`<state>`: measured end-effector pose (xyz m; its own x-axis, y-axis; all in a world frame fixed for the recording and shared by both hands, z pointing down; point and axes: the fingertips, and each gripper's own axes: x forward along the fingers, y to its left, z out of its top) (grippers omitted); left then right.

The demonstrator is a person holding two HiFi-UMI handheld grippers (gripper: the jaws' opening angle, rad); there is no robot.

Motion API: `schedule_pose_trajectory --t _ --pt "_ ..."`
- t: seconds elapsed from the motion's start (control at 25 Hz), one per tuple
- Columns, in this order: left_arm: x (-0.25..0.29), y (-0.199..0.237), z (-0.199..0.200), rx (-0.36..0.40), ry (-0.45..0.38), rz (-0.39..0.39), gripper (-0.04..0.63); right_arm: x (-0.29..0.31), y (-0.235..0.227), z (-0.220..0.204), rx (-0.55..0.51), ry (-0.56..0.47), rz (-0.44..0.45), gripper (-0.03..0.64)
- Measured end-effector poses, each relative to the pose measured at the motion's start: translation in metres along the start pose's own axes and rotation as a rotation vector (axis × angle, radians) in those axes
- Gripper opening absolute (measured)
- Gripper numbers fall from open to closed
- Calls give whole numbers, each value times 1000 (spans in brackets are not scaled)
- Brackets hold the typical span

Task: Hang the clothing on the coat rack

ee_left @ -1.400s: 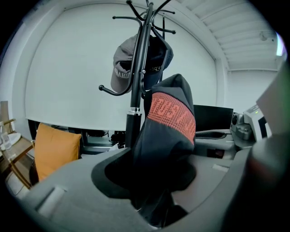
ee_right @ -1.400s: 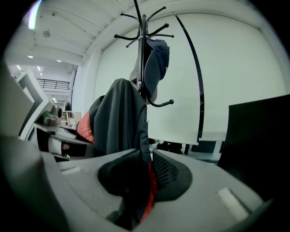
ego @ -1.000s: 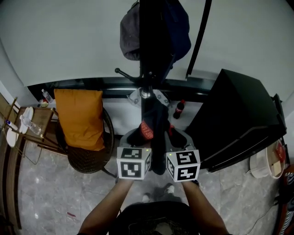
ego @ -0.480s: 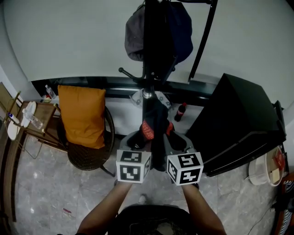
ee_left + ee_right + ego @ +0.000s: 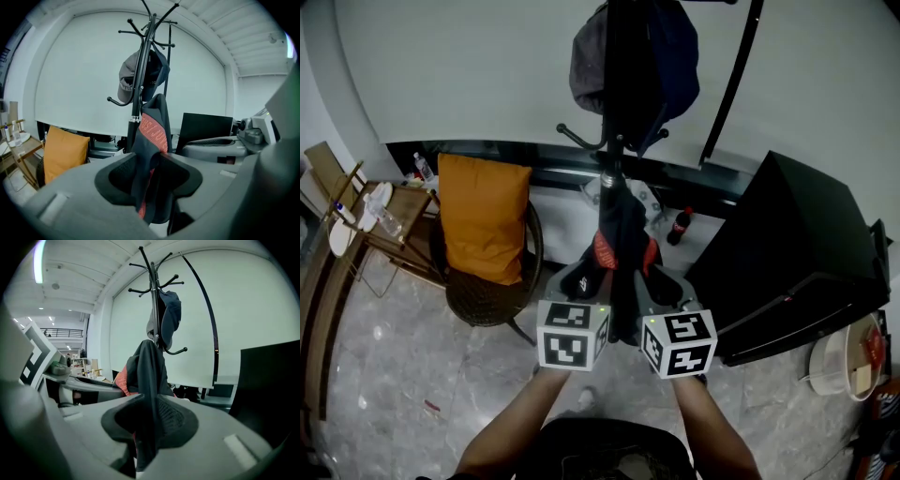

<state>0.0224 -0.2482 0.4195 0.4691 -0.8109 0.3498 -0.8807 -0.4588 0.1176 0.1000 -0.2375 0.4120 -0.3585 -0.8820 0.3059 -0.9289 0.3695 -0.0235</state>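
Note:
A dark garment with red-orange print (image 5: 618, 244) is held up between both grippers, in front of the black coat rack (image 5: 622, 84). My left gripper (image 5: 587, 277) is shut on the garment (image 5: 152, 154), its jaws pinching the fabric. On the other side my right gripper (image 5: 654, 284) is shut on the same garment (image 5: 150, 380). A grey cap (image 5: 127, 79) and a dark blue item (image 5: 170, 315) hang on the rack's upper hooks. A bare lower hook (image 5: 180, 351) curves out to the right of the pole.
A round wicker chair with an orange cushion (image 5: 484, 230) stands at the left. A black cabinet (image 5: 787, 253) sits at the right. A cola bottle (image 5: 679, 226) stands on the floor by the rack. A thin black curved pole (image 5: 732, 80) leans beside the rack.
The head view has shifted, so the rack, chair and cabinet sit further right and lower in the picture. Both grippers keep their hold on the garment and have barely moved.

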Motion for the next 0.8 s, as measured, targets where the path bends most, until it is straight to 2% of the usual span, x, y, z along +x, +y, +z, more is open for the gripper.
schedule_pose_trajectory --t 0.24,0.8 --pt "-15 -13 2 -8 -17 25 133 -18 2 -2 6 -14 26 67" --pt "-45 -67 -10 -27 -11 6 127 -71 6 -8 11 -32 82 49"
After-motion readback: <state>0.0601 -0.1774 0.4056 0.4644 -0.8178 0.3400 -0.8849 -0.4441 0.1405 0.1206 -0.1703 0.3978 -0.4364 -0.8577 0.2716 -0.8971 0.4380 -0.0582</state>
